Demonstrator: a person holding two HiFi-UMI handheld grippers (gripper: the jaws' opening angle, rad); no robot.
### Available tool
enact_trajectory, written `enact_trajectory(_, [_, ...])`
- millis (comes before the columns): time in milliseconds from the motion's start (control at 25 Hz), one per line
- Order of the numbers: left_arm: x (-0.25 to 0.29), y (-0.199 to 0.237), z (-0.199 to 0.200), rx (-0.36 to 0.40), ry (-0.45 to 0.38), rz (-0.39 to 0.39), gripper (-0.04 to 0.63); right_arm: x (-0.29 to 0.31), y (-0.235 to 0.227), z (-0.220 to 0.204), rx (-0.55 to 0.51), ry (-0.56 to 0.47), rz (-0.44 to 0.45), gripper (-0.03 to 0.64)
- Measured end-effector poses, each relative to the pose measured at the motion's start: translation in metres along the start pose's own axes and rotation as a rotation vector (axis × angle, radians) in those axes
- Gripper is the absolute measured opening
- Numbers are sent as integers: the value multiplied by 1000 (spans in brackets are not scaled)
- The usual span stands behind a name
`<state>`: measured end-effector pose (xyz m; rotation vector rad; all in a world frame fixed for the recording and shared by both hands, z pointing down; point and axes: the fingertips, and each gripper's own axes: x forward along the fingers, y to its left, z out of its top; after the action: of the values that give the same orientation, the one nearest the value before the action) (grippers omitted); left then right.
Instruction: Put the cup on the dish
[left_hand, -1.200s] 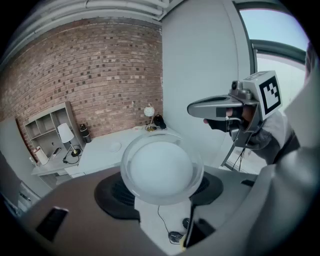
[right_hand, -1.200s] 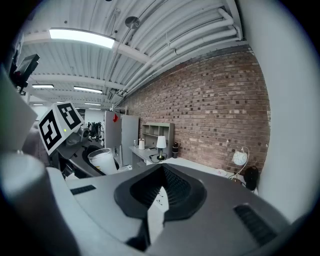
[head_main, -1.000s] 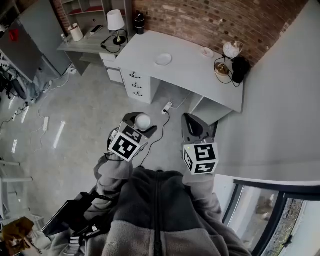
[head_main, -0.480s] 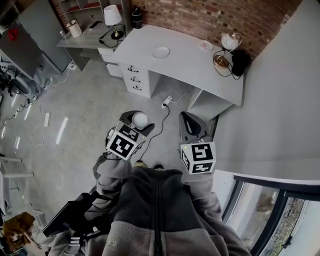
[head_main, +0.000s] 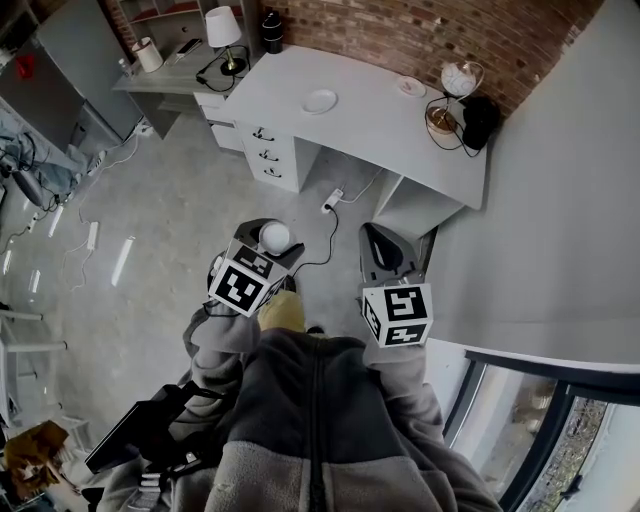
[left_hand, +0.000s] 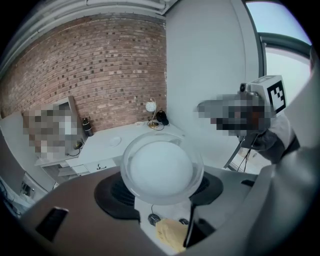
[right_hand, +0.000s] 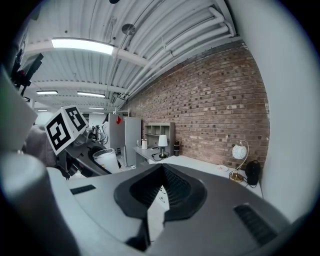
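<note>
I hold the translucent cup (left_hand: 160, 167) clamped between the jaws of the left gripper (head_main: 271, 240), out over the grey floor (head_main: 170, 220) just ahead of my body. Beside it the right gripper (head_main: 383, 252) hangs level with the left, its jaws pressed together on nothing. The white dish (head_main: 319, 101) lies well apart from the cup, on the pale desk (head_main: 390, 130) against the brick wall (head_main: 400, 35).
</note>
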<state>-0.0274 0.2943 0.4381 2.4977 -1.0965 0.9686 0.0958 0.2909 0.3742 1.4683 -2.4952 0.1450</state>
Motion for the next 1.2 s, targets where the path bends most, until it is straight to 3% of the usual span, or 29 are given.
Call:
enact_trajectory(360, [25,29,16,11,-29,-12,258,27,-18,4,-13,-7,-35,2])
enact_trajectory(760, [69,97,61,33,-57,-17,258,92,-56,28,-25,-20,-74,2])
enact_trajectory(1200, [128,158,73,-15,-1,-50,258,175,-85,22,-3,59,-47,2])
